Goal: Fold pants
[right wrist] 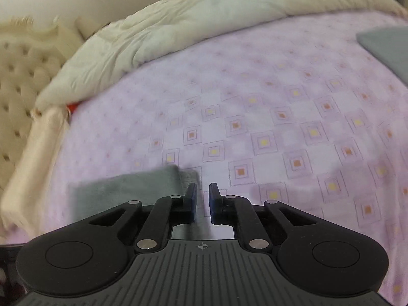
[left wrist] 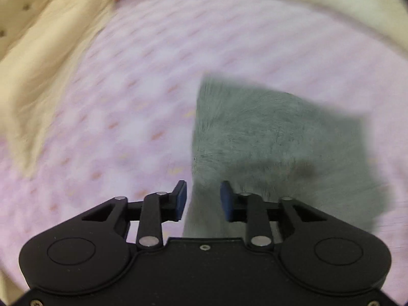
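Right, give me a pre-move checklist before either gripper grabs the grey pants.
1. Left gripper open: ok, jaws apart with grey pants between and below them.
2. Right gripper open: ok, a narrow gap, nothing held.
3. Right gripper over fabric: not ok, pants edge lies to its left; pink bedsheet is under it.
4. Pants flat: cannot tell, left view is blurred.
5. Cream duvet away from pants: ok.
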Motion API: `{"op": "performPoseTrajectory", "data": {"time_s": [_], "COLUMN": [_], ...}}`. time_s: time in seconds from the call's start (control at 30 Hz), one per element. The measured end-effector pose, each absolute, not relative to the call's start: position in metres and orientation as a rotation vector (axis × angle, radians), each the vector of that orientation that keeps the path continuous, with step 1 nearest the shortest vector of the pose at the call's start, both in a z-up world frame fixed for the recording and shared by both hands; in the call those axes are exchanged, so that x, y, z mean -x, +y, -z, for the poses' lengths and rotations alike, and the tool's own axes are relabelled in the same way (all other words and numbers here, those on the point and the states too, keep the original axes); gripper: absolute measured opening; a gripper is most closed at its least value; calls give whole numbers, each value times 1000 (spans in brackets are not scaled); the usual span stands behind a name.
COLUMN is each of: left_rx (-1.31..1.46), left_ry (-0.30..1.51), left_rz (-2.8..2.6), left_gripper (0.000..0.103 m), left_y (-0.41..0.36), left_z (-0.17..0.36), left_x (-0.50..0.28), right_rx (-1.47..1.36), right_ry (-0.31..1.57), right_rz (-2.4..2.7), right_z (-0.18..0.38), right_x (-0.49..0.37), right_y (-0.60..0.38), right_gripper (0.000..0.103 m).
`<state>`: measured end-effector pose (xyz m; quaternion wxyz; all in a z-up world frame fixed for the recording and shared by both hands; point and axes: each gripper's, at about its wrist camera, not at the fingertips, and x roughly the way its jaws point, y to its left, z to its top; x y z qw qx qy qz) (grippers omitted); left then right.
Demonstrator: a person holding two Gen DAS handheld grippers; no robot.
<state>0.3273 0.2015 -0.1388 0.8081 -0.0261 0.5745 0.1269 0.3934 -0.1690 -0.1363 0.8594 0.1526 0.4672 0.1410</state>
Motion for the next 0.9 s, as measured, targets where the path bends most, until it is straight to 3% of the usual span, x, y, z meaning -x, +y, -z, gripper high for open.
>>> {"op": "performPoseTrajectory", "data": {"time_s": [0.1,0.23,0.33,0.43,0.53,0.67,0.83,0.9], "left_rx": [48,-37,-145,-219,-200,-157,-84,-91], "left_ry": [1190,1152,1239,1203,1235,1109,1109,1119], "left_rz": [-249,-151,-103,-37,50,61,9,-5], "left_gripper": [32,44,46,46,30,37,37,37], "left_y": [195,180,174,171,178,189,193,194], "left_z": [143,153,185,188,165,127,144,158], "left_x": [-310,-291,-287,-282,-286,-306,-376,-401], "right_rx": [-191,50,191,229,208,172,269,275], "right_ry": [948,895,1000,1019,1021,876,941,971], "right_rz": [-397,-535,-573,-546,-511,-553,-523,-508], "right_z": [132,142,179,198,176,153,183,193], "right_x": [-377,-348,-337,-330,-336,-349,-408,-432], "right_y": [-135,-79,-52,-50,-49,-51,-25,-14], "right_gripper": [11,11,11,9,9,10,8,14]}}
